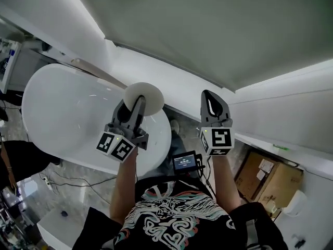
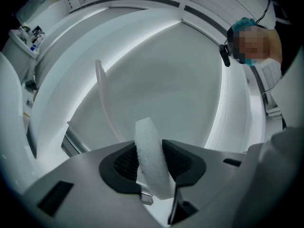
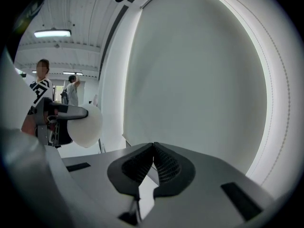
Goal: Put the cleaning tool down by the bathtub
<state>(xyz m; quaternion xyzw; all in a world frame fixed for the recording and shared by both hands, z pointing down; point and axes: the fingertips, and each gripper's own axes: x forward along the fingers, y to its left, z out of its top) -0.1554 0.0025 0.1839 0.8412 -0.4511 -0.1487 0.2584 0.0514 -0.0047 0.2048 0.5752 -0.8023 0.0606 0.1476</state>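
Note:
The cleaning tool (image 1: 145, 95) is a round white pad. It stands on edge between the jaws of my left gripper (image 1: 138, 105), which is shut on it and held up over the right end of the white oval bathtub (image 1: 62, 113). In the left gripper view the pad (image 2: 151, 156) is pinched between the dark ribbed pads. My right gripper (image 1: 212, 102) is raised beside it to the right, shut and empty. The right gripper view shows its jaws (image 3: 153, 148) meeting at the tips, with the pad (image 3: 86, 125) off to the left.
A big grey-white panel (image 1: 218, 30) fills the space ahead of both grippers. A small screen device (image 1: 186, 161) hangs at my waist. Cardboard boxes (image 1: 268, 178) stand at the lower right and cables (image 1: 62, 181) lie on the floor. Other people (image 3: 42, 87) stand in the background.

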